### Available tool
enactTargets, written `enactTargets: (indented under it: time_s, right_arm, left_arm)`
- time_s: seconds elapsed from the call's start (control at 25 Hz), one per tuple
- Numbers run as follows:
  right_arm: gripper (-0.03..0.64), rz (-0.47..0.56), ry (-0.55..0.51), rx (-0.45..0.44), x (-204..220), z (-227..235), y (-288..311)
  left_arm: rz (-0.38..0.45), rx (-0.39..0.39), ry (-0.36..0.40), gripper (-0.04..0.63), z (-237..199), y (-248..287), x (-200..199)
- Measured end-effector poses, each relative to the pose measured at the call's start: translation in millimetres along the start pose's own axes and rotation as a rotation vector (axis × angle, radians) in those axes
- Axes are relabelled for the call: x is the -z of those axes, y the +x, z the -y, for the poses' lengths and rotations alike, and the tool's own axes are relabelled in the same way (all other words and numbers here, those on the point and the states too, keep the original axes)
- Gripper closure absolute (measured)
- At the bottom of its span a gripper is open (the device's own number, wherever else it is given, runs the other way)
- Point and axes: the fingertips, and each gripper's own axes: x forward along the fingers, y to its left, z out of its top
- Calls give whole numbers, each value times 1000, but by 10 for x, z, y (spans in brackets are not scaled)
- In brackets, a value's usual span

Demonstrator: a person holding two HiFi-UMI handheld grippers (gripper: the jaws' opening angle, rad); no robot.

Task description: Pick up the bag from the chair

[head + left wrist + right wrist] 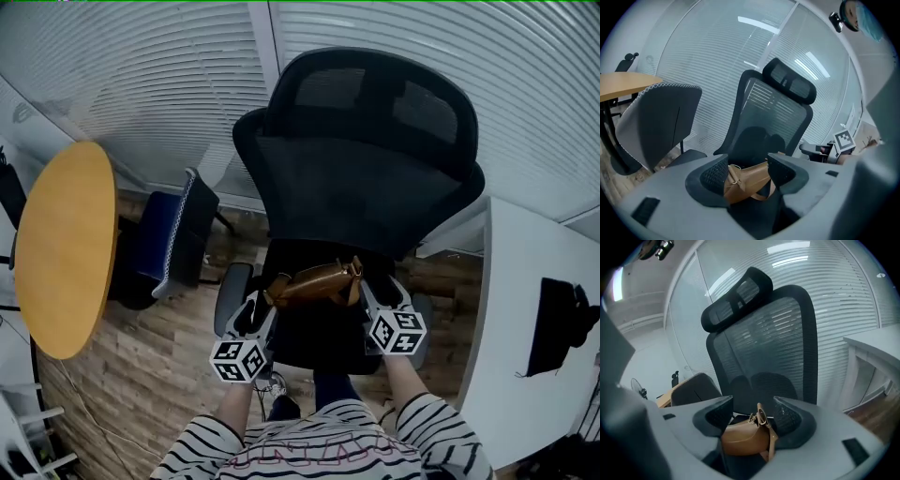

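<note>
A brown leather bag (314, 283) hangs just above the seat (319, 342) of a black mesh office chair (366, 178). My left gripper (267, 298) is shut on the bag's left end. My right gripper (361, 281) is shut on its right end, by the strap ring. In the left gripper view the bag (745, 183) fills the gap in the left gripper (747, 171), and the chair back (773, 112) rises behind. In the right gripper view the bag (743, 437) and its strap sit between the right gripper (752, 413) pads.
A round wooden table (61, 244) and a blue chair (173, 234) stand at the left. A white desk (525, 319) with a black object (558, 323) runs along the right. Blinds (141, 84) close off the far side. The floor (141, 375) is wood planks.
</note>
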Motion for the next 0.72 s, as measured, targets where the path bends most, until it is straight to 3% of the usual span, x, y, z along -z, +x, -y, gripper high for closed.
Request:
enactTargets:
  time_s: [0.4,0.72]
  right_arm:
    - [347,-108,-25,-37,399,207,744]
    - [347,-128,1,-132,660,159,1107]
  left_arm:
    - [-38,-87,-68,331,-319,514,305]
    - [-27,-133,-158,299,-532,799,554]
